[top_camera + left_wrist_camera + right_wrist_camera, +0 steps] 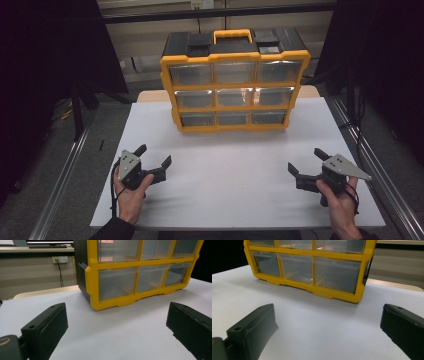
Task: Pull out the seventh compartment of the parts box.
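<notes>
Yellow plastic drawer cabinet (pixel 234 87), clear boxy drawers, left claw (pixel 155 156), right claw (pixel 306 161) both wide open, empty.

Both grippers were black, the left gripper (pixel 153 155) and right gripper (pixel 306 161) each topped by a grey three-cornered plate, dark sleeves behind.

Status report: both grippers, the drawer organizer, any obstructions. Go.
Left gripper open, right gripper open, jaws holding nothing. Yellow drawer organizer upright at table's far side, all nine clear drawers shut. White tabletop between bare, nothing in the way.
</notes>
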Demonstrator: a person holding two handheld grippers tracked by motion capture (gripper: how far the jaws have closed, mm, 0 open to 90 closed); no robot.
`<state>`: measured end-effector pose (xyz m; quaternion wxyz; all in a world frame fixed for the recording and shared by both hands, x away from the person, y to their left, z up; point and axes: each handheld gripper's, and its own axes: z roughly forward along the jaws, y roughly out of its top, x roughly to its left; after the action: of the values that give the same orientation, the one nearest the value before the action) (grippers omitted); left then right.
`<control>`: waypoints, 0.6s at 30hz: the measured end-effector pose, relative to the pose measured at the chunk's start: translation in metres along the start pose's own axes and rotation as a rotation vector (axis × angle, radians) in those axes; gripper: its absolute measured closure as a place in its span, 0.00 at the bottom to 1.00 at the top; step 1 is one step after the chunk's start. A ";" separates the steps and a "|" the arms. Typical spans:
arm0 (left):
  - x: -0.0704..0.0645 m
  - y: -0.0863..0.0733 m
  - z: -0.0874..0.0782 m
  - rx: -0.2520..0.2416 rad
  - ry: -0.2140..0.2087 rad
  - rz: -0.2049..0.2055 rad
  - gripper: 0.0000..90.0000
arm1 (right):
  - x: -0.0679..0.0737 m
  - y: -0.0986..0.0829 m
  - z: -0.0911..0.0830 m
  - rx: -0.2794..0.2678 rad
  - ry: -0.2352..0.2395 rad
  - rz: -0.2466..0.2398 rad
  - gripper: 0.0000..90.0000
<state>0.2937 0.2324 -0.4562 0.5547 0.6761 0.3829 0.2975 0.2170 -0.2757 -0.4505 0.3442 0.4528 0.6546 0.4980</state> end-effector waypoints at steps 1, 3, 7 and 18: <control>0.002 -0.003 0.006 0.032 0.003 0.015 0.04 | 0.001 0.000 0.000 -0.001 -0.001 0.001 0.00; 0.003 -0.003 0.008 0.026 0.006 0.017 0.04 | 0.001 0.000 -0.001 -0.001 0.002 0.000 0.00; 0.004 0.000 0.017 0.010 0.009 0.021 0.05 | 0.000 0.000 0.000 -0.003 -0.002 0.007 0.00; 0.005 0.009 0.044 0.024 -0.009 0.101 0.05 | 0.000 0.000 0.002 -0.005 0.010 0.005 0.00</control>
<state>0.3344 0.2125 -0.4562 0.5326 0.7026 0.3494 0.3174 0.2191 -0.2748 -0.4511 0.3407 0.4511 0.6538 0.5030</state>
